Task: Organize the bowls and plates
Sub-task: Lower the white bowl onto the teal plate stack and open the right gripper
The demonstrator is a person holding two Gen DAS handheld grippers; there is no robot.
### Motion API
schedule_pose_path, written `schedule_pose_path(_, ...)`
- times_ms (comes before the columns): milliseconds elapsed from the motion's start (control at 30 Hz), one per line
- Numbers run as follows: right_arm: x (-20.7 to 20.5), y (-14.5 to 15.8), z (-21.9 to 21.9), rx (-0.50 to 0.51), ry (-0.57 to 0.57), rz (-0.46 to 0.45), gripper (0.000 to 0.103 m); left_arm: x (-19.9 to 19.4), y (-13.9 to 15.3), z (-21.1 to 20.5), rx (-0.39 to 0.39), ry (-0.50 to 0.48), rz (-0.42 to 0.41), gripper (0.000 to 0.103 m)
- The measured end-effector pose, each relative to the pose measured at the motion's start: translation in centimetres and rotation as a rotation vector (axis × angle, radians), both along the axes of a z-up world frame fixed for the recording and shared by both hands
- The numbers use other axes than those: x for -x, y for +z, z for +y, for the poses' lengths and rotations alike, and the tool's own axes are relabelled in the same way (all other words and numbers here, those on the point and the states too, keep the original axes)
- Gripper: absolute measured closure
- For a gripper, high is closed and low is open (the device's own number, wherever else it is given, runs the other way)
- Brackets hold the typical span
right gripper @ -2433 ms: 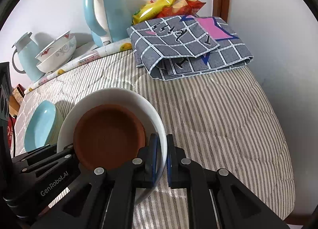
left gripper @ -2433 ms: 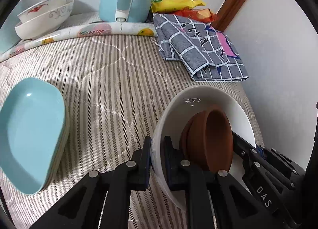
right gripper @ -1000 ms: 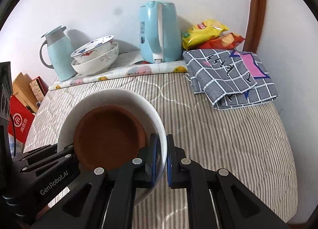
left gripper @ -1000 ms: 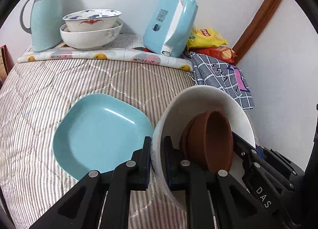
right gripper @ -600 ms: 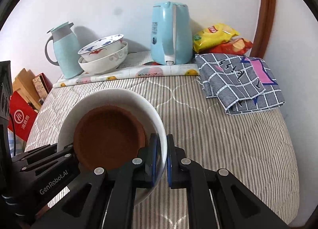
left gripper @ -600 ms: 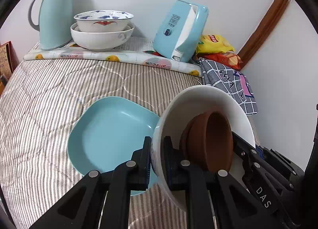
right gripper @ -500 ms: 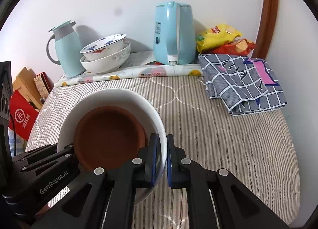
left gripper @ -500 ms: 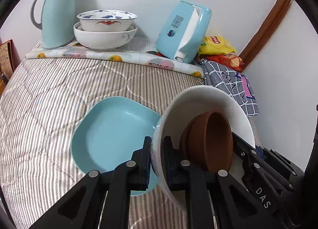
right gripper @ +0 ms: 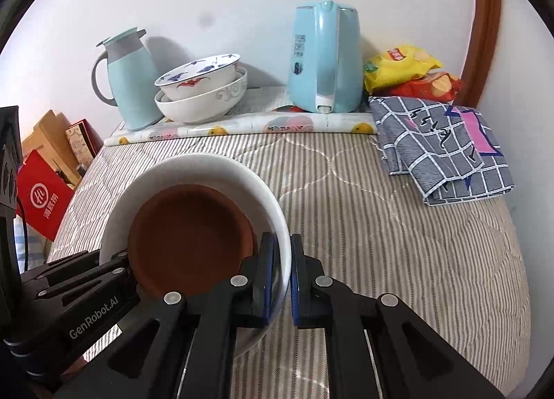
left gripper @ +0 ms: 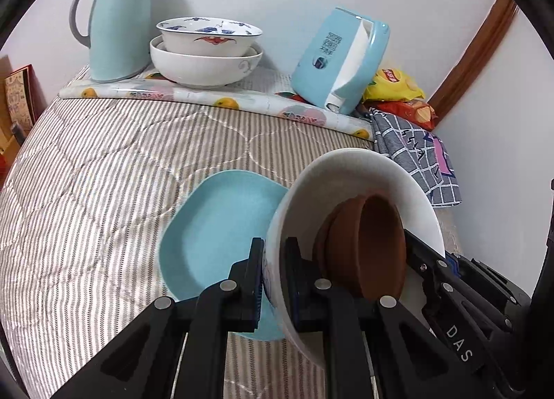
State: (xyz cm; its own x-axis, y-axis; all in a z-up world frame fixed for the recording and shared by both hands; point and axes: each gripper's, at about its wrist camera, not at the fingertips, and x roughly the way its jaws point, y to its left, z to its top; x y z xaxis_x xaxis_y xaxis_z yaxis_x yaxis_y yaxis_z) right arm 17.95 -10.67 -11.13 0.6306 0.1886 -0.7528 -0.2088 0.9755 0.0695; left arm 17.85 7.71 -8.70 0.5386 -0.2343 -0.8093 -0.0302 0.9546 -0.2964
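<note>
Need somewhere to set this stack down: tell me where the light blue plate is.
In the left wrist view, the light blue plate lies on the striped bedcover, just left of the held white bowl, partly under its rim.

small bowl (right gripper: 187,236) in big bowl (right gripper: 242,174) | plate (left gripper: 221,225) left, partly beneath | kettle (right gripper: 325,56) behind

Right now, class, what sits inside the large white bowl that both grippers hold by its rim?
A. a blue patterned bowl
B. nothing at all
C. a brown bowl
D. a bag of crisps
C: a brown bowl rests inside the white bowl, whose rim is pinched by the right gripper on one side and the left gripper on the other.
</note>
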Motion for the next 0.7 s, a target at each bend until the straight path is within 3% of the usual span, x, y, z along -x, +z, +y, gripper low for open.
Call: schedule_pose_path(700,-1.8,-2.7,3.9,-0.010,0.046,0.048,0.095,-1.3,-2.7,3.5,-0.016,0.043,0.050,0.091)
